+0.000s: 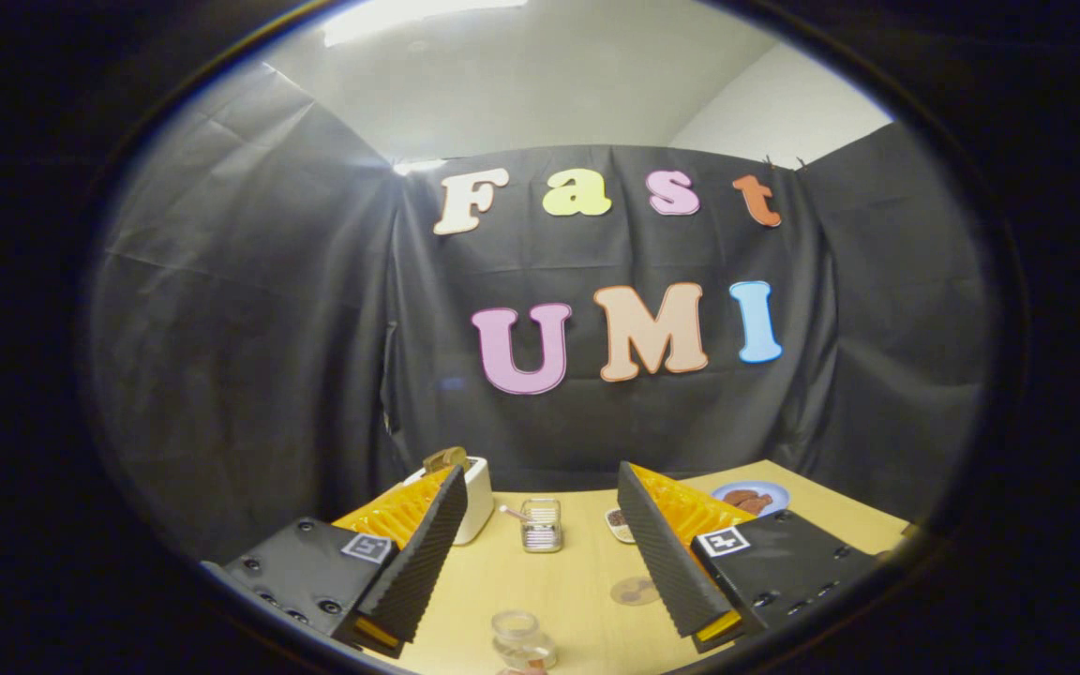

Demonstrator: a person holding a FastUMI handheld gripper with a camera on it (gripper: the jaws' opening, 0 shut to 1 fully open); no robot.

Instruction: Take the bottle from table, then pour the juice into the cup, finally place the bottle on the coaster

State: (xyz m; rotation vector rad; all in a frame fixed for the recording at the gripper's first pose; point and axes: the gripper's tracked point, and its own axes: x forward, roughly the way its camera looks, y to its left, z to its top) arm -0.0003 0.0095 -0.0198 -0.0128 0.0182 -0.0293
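tool held above the counter, fingers spread wide apart, nothing between the pads. left finger and right finger both show black ribbed pads with orange backing.

clear cup stands on the counter low between the fingers, on the near side of the tips. coaster, round and brownish, lies flat on the counter just beside the right finger's inner face, apart from the cup. i cannot pick out the bottle with any confidence.

beyond the fingertips: small clear glass container with a thin stick leaning in it, mid-counter. white toaster behind the left finger, something brown at its top. blue plate with brown food behind the right finger. small dish partly hidden by the right finger.
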